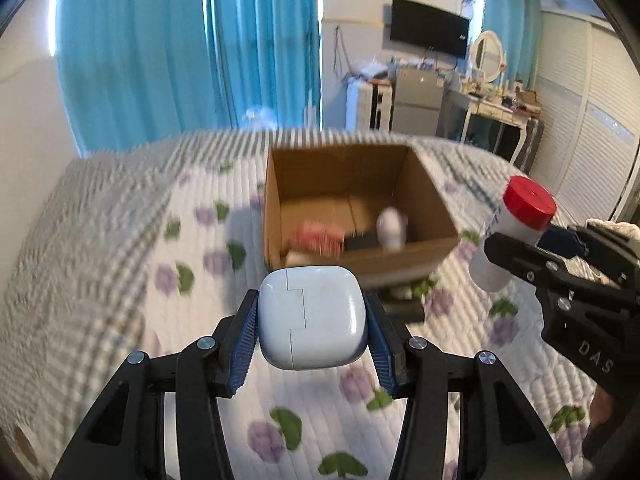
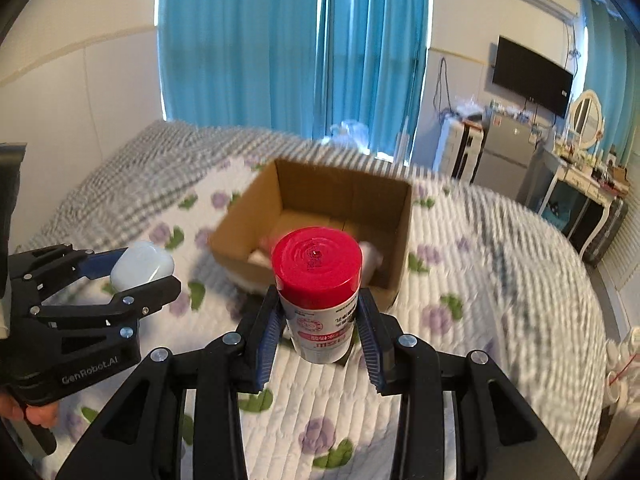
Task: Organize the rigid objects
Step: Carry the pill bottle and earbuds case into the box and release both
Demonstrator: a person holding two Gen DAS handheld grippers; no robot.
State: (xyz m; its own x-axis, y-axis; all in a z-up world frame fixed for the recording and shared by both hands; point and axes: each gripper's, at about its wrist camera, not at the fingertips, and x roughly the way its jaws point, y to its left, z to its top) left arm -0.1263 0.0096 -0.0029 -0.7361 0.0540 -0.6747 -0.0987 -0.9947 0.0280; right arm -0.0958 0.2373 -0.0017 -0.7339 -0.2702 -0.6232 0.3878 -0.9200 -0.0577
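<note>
My left gripper [image 1: 311, 322] is shut on a white rounded earbud case [image 1: 312, 316], held above the quilt; from the right wrist view that case [image 2: 141, 265] sits in the left gripper [image 2: 136, 270] at the left edge. My right gripper [image 2: 318, 326] is shut on a white bottle with a red cap [image 2: 318, 292]; the left wrist view shows the bottle [image 1: 514, 226] at the right. Ahead of both stands an open cardboard box [image 1: 412, 160], its rim [image 2: 344, 172] facing me. Inside it lie a blurred pink item [image 1: 318, 238], a white item [image 1: 392, 228] and a dark item.
The box rests on a bed with a white quilt printed with purple flowers [image 1: 160, 280]. Blue curtains [image 1: 180, 60] hang behind the bed. A dresser with a mirror [image 1: 488, 56], a small fridge [image 1: 416, 100] and a wall television stand at the back right.
</note>
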